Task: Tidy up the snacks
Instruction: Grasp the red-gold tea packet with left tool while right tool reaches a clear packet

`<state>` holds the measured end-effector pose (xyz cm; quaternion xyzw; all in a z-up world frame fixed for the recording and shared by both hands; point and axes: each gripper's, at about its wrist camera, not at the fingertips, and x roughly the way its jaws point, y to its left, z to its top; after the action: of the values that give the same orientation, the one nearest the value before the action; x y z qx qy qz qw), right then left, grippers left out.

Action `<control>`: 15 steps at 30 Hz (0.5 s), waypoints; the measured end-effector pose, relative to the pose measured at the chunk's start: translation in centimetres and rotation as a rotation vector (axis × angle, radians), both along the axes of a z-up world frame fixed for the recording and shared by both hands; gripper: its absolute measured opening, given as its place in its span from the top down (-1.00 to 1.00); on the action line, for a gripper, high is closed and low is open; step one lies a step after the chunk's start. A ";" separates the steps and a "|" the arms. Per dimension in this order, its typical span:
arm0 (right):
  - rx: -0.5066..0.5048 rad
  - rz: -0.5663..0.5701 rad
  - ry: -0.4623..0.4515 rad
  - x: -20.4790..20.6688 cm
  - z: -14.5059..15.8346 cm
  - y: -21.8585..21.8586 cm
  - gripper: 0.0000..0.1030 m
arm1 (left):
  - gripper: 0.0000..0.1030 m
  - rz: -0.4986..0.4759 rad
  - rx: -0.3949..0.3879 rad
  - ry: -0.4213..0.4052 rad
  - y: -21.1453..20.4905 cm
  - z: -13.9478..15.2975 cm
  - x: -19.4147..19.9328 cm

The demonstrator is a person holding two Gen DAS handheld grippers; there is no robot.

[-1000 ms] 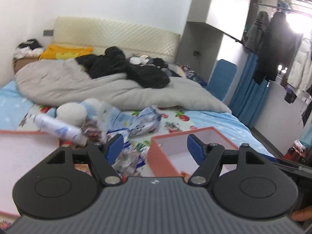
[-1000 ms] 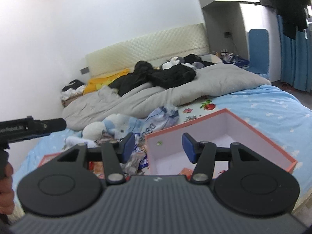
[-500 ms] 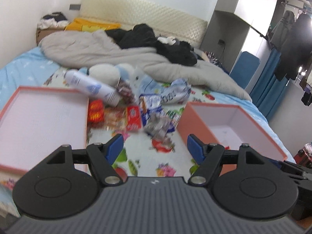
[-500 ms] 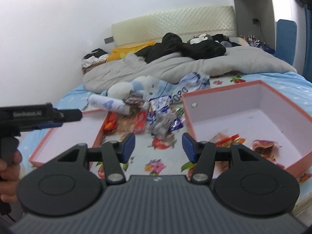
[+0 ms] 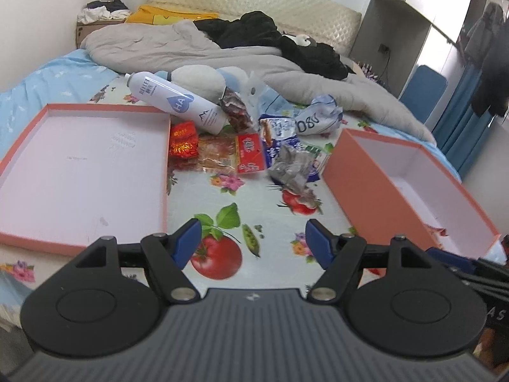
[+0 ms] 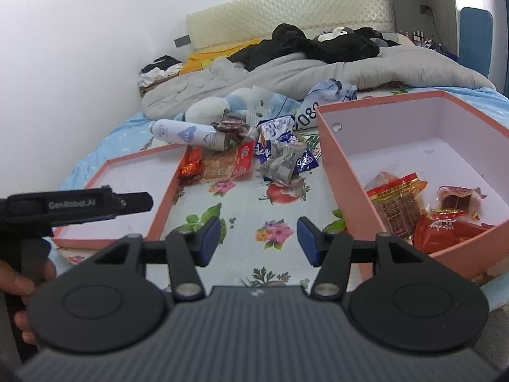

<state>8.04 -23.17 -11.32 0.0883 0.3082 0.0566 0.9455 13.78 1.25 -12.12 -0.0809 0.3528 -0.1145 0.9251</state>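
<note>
Both views have been tipped down onto the bed [image 5: 270, 254]; the left gripper [image 5: 251, 243] and right gripper [image 6: 258, 241] are held open and empty. The snack pile [image 5: 254, 149] at mid-bed is being approached, and one packet must next be gripped for the deep box [image 6: 397, 146].

A bare strip of sheet [image 5: 254, 222] runs between the lid [image 5: 82, 172] on the left and the box [image 5: 375, 191] on the right, open to either gripper. At its far end the snack pile [image 5: 254, 152] and bottle [image 5: 178, 103] block the way. The box's near wall stands tall; its far half [image 6: 429, 156] is free, packets [image 6: 423, 207] fill the near corner. Beyond the pile, a quilt [image 5: 197, 47], probably too bunched to pass
</note>
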 end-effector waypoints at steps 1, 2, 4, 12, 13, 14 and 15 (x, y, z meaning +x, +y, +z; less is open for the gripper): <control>0.000 0.000 -0.001 0.3 -0.2 0.1 -0.08 | -0.48 -0.002 0.013 -0.001 0.0 -0.2 0.4; 0.000 0.000 0.000 0.7 -0.3 0.1 -0.08 | -0.48 -0.004 0.029 -0.008 -0.1 -0.3 0.8; 0.004 -0.001 0.001 1.5 -0.5 0.2 -0.08 | -0.48 -0.006 0.076 -0.020 -0.2 -0.5 1.7; 0.031 -0.009 0.023 5.5 -1.6 0.6 -0.08 | -0.48 -0.041 0.237 -0.033 -0.2 -1.9 6.3; 0.033 -0.011 0.025 6.0 -1.8 0.7 -0.08 | -0.48 -0.045 0.250 -0.035 -0.2 -2.1 6.7; 0.035 -0.013 0.027 6.5 -1.9 0.7 -0.08 | -0.48 -0.049 0.268 -0.035 -0.2 -2.4 7.5; 0.038 -0.015 0.029 7.1 -2.0 0.7 -0.08 | -0.48 -0.051 0.281 -0.033 -0.2 -2.6 8.2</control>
<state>15.13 -22.45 -13.30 0.1095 0.3203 0.0539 0.9394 21.98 1.09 -14.75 0.0603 0.3519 -0.0890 0.9299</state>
